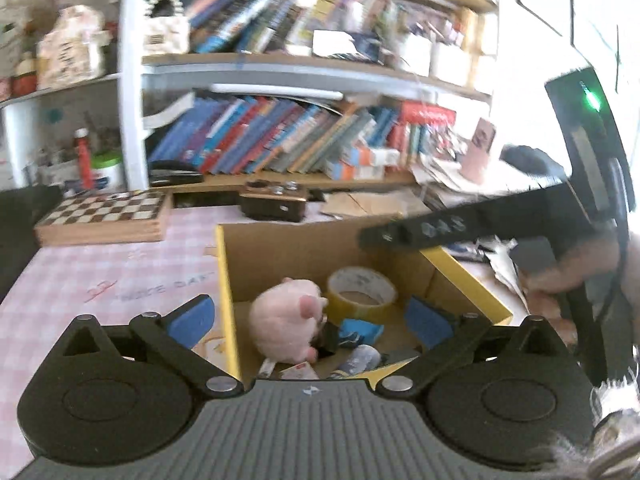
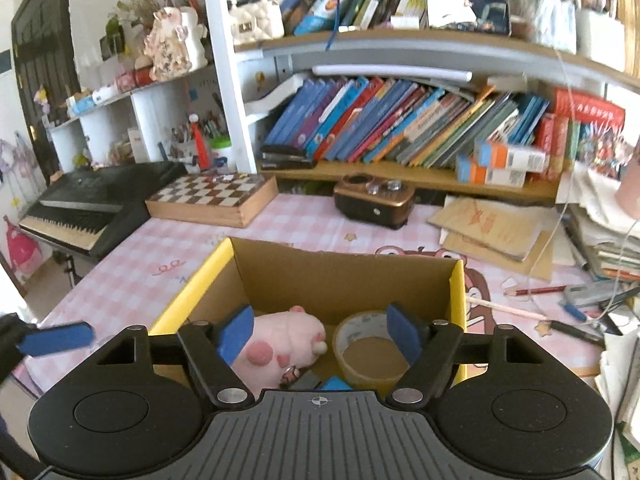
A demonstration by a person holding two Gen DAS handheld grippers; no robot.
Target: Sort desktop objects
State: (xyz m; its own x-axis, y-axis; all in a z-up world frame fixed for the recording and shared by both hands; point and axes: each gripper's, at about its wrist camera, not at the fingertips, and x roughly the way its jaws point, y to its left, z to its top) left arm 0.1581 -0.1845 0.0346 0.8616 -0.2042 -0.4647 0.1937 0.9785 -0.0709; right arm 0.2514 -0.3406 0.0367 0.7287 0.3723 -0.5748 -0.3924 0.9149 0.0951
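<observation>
An open cardboard box with yellow edges (image 1: 228, 280) (image 2: 456, 292) stands on the pink checked desk. Inside lie a pink plush pig (image 1: 284, 324) (image 2: 280, 344), a roll of yellow tape (image 1: 360, 288) (image 2: 364, 344), a blue item (image 1: 360, 330) and small clutter. My left gripper (image 1: 310, 320) is open and empty, hovering over the box's near side. My right gripper (image 2: 324, 334) is open and empty above the box; its body shows at the right of the left wrist view (image 1: 460, 228). A left gripper fingertip (image 2: 56, 338) shows at the left edge of the right wrist view.
A wooden chessboard box (image 1: 104, 216) (image 2: 212, 196) and a brown radio-like device (image 1: 274, 200) (image 2: 374, 202) sit at the desk's back. Bookshelves (image 2: 400, 128) rise behind. A keyboard (image 2: 88, 208) lies left. Paper stacks (image 2: 492, 224), a red pencil (image 2: 536, 291) and pens (image 2: 576, 332) lie right.
</observation>
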